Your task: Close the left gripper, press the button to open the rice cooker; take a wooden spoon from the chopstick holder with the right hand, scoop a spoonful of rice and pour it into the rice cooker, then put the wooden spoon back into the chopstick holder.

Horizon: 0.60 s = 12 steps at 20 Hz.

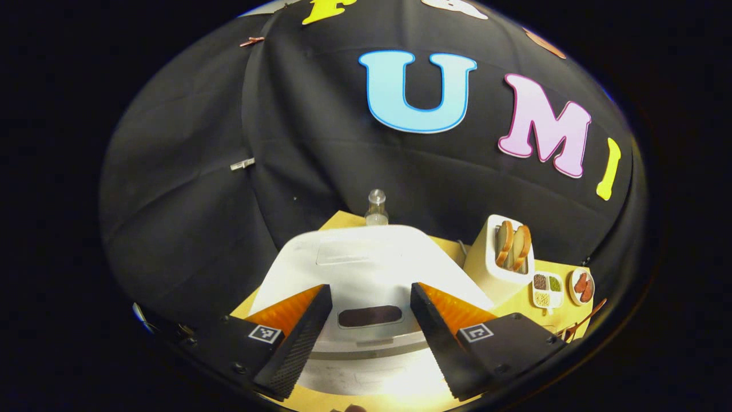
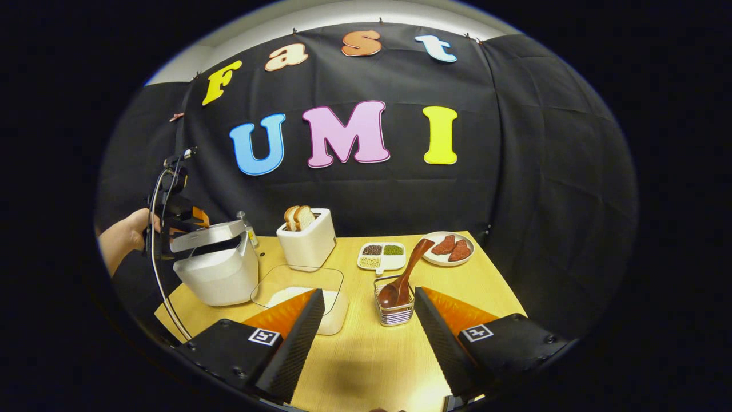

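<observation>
The table (image 2: 366, 355) carries the cooker (image 2: 214, 266) at its left end, lid (image 1: 366, 263) down, button (image 1: 370, 316) facing the left gripper (image 1: 370, 343), whose fingers stand spread just above it. A hand (image 2: 123, 237) holds that gripper there. Beside the cooker sits the toaster (image 2: 309, 240), then a clear rice box (image 2: 303, 292). The right gripper (image 2: 369, 343) hangs over bare tabletop, fingers wide apart, empty. Ahead of it the holder (image 2: 394, 309) keeps the spoon (image 2: 406, 274), tilted, bowl down
</observation>
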Motion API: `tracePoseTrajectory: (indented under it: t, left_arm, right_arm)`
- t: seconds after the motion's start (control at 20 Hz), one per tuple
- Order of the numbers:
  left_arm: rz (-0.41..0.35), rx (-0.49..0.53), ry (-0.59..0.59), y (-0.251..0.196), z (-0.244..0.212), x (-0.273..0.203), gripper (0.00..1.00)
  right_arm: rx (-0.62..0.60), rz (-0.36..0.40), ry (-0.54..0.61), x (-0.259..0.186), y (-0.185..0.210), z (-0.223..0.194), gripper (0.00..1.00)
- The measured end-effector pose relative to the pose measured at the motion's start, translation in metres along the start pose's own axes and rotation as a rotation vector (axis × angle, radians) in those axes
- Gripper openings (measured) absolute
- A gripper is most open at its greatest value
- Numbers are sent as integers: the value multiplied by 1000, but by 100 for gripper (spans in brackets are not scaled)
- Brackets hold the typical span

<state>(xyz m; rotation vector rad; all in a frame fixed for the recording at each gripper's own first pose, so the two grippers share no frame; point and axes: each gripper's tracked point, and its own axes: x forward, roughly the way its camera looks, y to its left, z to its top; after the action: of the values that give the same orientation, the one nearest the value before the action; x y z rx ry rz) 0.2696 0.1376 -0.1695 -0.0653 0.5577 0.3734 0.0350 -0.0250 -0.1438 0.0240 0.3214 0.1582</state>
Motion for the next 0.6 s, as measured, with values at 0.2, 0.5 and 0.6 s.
tracePoseTrajectory:
  t: [0.2, 0.5, 0.6]
  left_arm:
    - [-25, 62, 45, -3, -36, 14, 99]
    - [-85, 122, -10, -4, -38, 18, 100]
    - [-110, 126, -36, -4, -38, 17, 100]
  right_arm:
    - [-16, -14, 1, -10, 11, -4, 99]
    - [-33, -84, 33, -36, 42, -38, 99]
    - [-23, -87, 21, -48, 56, -35, 99]
